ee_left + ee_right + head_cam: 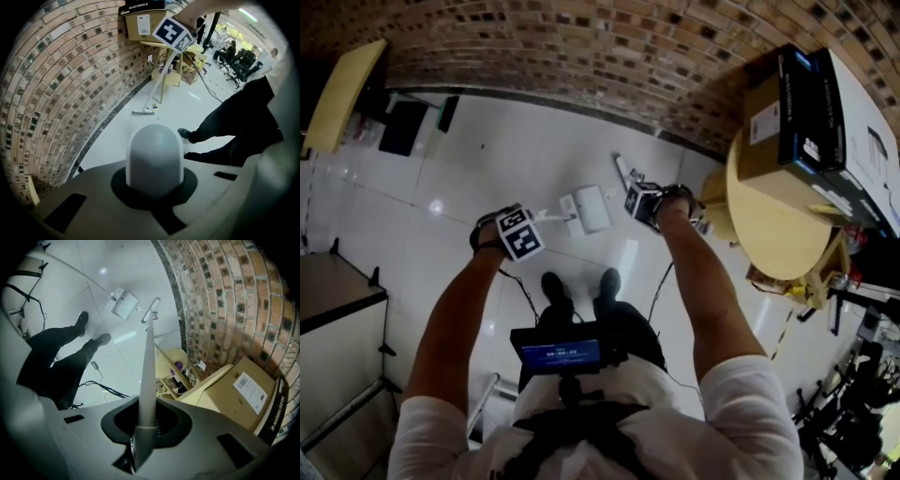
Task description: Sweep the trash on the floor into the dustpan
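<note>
gripping broom handle (148, 366), r gripper (144, 432), dustpan handle (154, 157) cut off, trash unclear

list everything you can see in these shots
dustpan: 1, white, on the floor ahead of the shoes
broom: 1, white, head near the brick wall
round table: 1, yellow, at right
cardboard box: 1, brown, on the round table
shoes: 2, black, on the floor
left gripper: 1, grey, jaws shut on the dustpan handle
right gripper: 1, grey, jaws shut on the broom handle
</note>
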Action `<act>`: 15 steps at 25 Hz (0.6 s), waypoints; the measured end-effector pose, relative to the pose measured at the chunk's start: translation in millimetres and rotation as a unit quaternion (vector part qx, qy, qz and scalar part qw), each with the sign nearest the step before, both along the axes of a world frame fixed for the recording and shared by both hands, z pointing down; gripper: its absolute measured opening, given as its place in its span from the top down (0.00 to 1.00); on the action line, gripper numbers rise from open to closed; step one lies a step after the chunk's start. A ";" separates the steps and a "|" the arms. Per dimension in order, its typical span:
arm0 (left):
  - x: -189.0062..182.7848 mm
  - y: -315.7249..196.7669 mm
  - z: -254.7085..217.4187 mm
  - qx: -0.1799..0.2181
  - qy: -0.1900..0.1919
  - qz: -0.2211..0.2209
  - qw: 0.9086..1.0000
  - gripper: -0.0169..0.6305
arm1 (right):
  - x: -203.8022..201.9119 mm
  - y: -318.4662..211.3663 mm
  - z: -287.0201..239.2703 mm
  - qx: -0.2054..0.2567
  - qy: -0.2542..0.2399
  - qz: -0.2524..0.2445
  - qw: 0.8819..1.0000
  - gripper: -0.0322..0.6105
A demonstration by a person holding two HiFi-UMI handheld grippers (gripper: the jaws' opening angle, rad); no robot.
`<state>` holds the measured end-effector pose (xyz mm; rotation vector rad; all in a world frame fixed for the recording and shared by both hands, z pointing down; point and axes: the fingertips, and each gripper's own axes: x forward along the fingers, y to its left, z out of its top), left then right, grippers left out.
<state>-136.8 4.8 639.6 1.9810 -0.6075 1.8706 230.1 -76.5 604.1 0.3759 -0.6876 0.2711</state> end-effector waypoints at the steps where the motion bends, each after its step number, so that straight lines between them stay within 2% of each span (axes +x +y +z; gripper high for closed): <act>1: 2.1 -2.9 -0.3 0.001 -0.002 -0.001 1.000 0.97 | -1.6 0.2 0.9 -0.002 -0.001 0.001 1.000 0.88; 9: -2.4 -17.2 -2.9 -0.006 0.005 0.004 1.000 0.97 | -13.4 -0.8 6.1 -0.014 -0.010 0.010 1.000 0.88; 15: -2.9 -26.7 -3.5 -0.010 0.021 0.015 1.000 0.97 | -12.0 -3.6 -2.1 -0.028 0.010 0.011 0.999 0.88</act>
